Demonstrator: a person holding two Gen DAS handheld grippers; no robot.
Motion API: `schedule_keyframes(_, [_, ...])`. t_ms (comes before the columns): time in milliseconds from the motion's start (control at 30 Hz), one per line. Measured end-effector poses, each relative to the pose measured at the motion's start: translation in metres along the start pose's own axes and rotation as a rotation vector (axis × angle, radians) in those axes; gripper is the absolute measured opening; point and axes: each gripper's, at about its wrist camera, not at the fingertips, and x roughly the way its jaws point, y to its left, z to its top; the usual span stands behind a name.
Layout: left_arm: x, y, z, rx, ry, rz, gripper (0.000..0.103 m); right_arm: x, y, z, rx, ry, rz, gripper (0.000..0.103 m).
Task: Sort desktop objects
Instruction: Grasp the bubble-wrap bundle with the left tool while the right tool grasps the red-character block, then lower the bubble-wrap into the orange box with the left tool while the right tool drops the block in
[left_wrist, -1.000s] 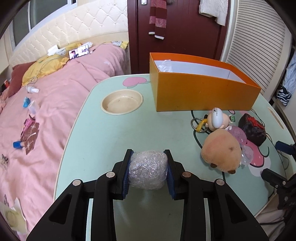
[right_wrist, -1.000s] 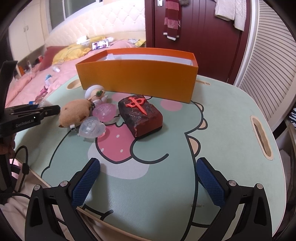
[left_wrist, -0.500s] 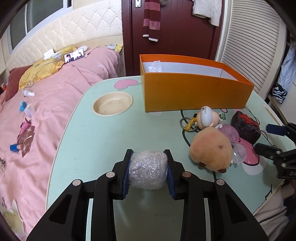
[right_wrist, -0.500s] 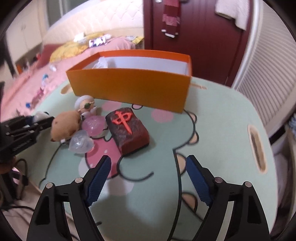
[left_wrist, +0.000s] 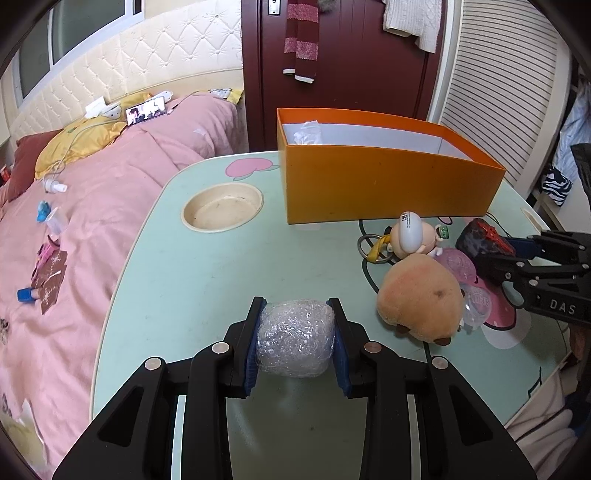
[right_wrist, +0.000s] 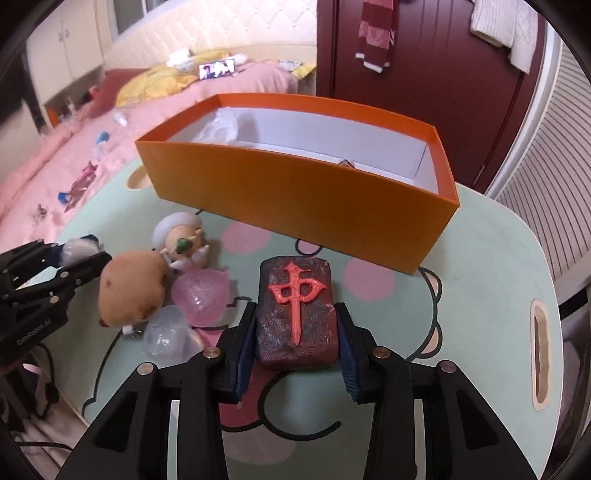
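My left gripper (left_wrist: 295, 338) is shut on a ball wrapped in clear plastic film (left_wrist: 295, 338), held above the mint-green table (left_wrist: 207, 280). My right gripper (right_wrist: 296, 332) has its blue pads against both sides of a dark mahjong-tile block with a red character (right_wrist: 296, 310), which rests on the table. The orange box (right_wrist: 295, 192) stands behind it, also in the left wrist view (left_wrist: 384, 184), with crumpled white plastic inside. Left of the block lie a brown plush (right_wrist: 131, 291), a pink crystal heart (right_wrist: 201, 295), a clear heart (right_wrist: 166, 334) and a small figurine (right_wrist: 181, 243).
A round cream cup recess (left_wrist: 221, 210) is sunk into the table's far left. A key ring (left_wrist: 371, 247) lies beside the figurine. A slot handle (right_wrist: 540, 354) is cut near the right table edge. A pink bed (left_wrist: 74, 221) lies beyond the left edge.
My right gripper moved forward and closed from wide open onto the mahjong-tile block. My left gripper kept its hold on the wrapped ball and shifted slightly.
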Motion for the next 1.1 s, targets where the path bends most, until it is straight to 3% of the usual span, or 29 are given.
schedule_keyframes(233, [-0.005, -0.004, 0.003, -0.007, 0.007, -0.003, 0.034, -0.016, 0.002, -0.008, 0.075, -0.039, 0.000, 0.038])
schedule_keyframes(500, [-0.034, -0.013, 0.022, -0.013, -0.067, -0.067, 0.034, -0.038, 0.010, -0.008, 0.103, -0.093, 0.020, 0.038])
schedule_keyframes(833, [-0.049, -0.037, 0.062, 0.035, -0.143, -0.123, 0.034, -0.050, 0.022, 0.012, 0.077, -0.144, 0.020, 0.038])
schedule_keyframes(1100, [-0.041, -0.042, 0.092, 0.052, -0.170, -0.119, 0.034, -0.051, 0.015, 0.032, 0.089, -0.180, 0.017, 0.038])
